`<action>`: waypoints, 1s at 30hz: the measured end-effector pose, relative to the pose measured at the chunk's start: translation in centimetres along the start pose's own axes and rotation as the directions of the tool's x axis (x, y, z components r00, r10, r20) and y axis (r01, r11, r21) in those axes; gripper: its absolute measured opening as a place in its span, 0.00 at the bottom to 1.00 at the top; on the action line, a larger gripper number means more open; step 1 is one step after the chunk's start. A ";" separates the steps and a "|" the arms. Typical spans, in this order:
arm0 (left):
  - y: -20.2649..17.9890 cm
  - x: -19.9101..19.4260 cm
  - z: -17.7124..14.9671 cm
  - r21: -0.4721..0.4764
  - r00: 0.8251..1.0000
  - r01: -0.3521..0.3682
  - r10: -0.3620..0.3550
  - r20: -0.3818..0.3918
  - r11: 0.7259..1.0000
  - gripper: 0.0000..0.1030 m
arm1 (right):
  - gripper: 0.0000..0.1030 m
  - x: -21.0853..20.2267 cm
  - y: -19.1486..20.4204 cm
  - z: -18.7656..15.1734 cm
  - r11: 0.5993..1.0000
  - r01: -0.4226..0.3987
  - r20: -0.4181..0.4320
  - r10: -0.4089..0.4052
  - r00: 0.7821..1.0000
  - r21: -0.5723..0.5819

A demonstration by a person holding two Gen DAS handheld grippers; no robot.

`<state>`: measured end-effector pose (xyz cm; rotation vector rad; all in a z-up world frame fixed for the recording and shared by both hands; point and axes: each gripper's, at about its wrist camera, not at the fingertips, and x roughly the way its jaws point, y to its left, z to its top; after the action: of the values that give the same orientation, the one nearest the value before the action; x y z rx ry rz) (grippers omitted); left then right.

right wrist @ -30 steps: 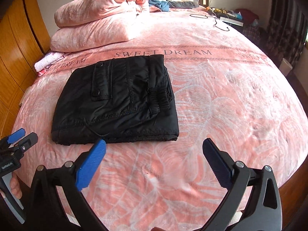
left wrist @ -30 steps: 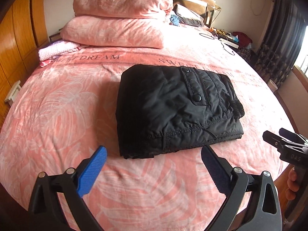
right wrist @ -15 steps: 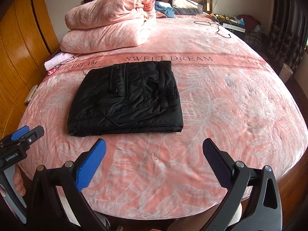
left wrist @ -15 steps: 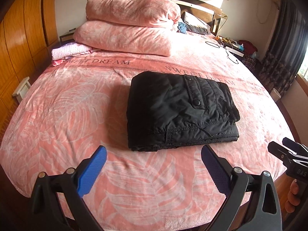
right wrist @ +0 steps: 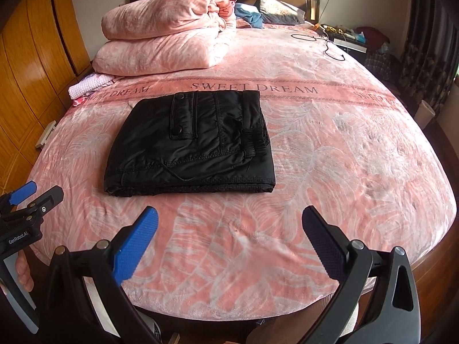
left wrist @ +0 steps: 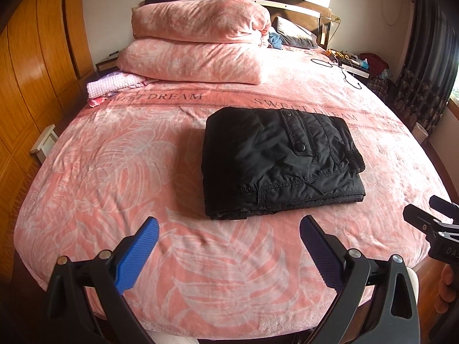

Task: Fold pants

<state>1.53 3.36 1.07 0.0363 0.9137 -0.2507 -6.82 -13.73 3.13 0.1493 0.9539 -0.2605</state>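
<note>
Left wrist view: folded pants (left wrist: 281, 160) lie mid-bed (left wrist: 114, 172), toward its near edge; both hand-held grippers (left wrist: 228, 246) (right wrist: 229, 240) released, empty. Snagging the top layer could unfold the stack.

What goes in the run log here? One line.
pants: folded, on bed | left gripper: open, clear | right gripper: open, clear

Folded black pants (right wrist: 192, 143) lie on the pink bed (right wrist: 330, 149), toward eleven o'clock of the wide-open right tool (right wrist: 229, 223).
</note>
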 end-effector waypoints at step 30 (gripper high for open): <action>0.2 1.2 0.1 0.014 0.999 -0.027 0.027 -0.024 1.000 0.96 | 0.97 1.3 0.5 0.2 1.000 -0.012 -0.020 0.012 1.000 -0.001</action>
<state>2.41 3.32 0.15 0.0646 0.9353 -0.2319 -5.74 -13.49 2.18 0.1565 0.9722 -0.2472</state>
